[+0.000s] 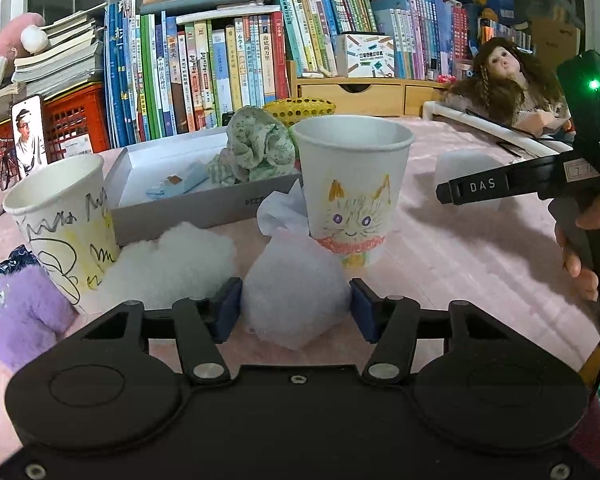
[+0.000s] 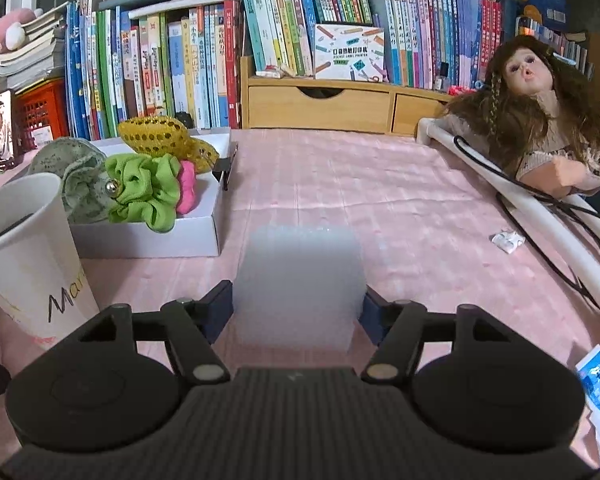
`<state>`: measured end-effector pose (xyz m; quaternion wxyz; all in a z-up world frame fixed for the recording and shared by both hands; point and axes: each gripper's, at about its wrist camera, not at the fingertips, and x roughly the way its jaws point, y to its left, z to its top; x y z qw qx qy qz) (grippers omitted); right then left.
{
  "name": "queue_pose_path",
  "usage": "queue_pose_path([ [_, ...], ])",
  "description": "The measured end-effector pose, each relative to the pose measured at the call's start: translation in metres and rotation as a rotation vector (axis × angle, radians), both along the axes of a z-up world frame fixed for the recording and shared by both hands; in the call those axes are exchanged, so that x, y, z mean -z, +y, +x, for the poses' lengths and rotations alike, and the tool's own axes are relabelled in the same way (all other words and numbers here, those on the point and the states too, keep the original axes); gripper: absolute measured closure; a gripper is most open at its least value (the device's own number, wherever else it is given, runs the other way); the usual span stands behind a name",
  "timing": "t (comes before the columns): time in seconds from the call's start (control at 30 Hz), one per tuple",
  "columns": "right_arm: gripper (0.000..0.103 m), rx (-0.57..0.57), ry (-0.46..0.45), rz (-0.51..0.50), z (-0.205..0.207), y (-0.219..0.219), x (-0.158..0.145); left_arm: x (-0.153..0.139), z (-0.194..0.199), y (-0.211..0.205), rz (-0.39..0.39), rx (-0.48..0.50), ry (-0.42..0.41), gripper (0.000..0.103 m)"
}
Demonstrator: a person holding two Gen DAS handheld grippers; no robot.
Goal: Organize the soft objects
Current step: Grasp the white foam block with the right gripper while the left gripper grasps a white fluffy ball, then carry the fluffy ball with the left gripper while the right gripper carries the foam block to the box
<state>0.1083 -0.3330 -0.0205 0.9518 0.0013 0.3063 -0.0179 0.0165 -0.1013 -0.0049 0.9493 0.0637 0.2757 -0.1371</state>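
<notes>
Between the blue pads of the left gripper (image 1: pixel 296 309) sits a pale lump of stuffing (image 1: pixel 296 304), resting on the pink tablecloth (image 1: pixel 460 264); both pads lie right at its flanks, yet whether they actually press it or merely bracket it I cannot tell. Reading that view from the left: a purple plush toy (image 1: pixel 18 312) at the edge, a scribbled paper cup (image 1: pixel 66 224) beside it, a second white tuft of stuffing (image 1: pixel 172 264) against that cup's base, then the white box (image 1: pixel 204 204) behind, holding a green floral scrunchie (image 1: pixel 256 152), and the cat cup (image 1: pixel 352 192) standing just beyond the held lump with crumpled tissue (image 1: pixel 280 212) at its foot. Farther right the right gripper (image 2: pixel 298 312) frames a translucent foam block (image 2: pixel 300 284), its pads at the block's two side faces, apparently pinching it, though contact is hard to confirm. In its view the box shows a lime scrunchie (image 2: pixel 148 192), a pink one (image 2: pixel 188 188) and a yellow sequinned piece (image 2: pixel 160 136); a doll (image 2: pixel 540 120) leans at the far right. Both pieces look nearly weightless and very squashy; the stuffing will likely collapse and shed wisps, so it is best taken through its thick middle, the foam across its flat sides.
</notes>
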Motion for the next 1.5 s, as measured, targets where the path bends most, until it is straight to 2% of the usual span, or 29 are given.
queue_pose_path([
  [0.33,0.035,-0.009,-0.038,-0.003,-0.005,0.002,-0.012,-0.012,-0.005,0.002,-0.018,0.002,-0.012,0.05],
  [0.6,0.035,-0.031,-0.077,0.009,-0.008,0.002,-0.031,-0.037,-0.015,0.007,-0.038,0.026,-0.048,0.05],
  [0.77,0.035,-0.065,-0.062,0.053,-0.005,-0.003,-0.043,-0.051,-0.015,0.014,-0.044,0.039,-0.045,0.05],
  [1.13,0.035,-0.112,-0.06,0.074,-0.003,-0.001,-0.061,-0.072,-0.008,0.029,-0.068,0.016,-0.056,0.05],
  [1.5,0.035,-0.153,-0.066,0.084,0.004,0.009,-0.076,-0.105,0.012,0.053,-0.092,-0.018,-0.084,0.05],
])
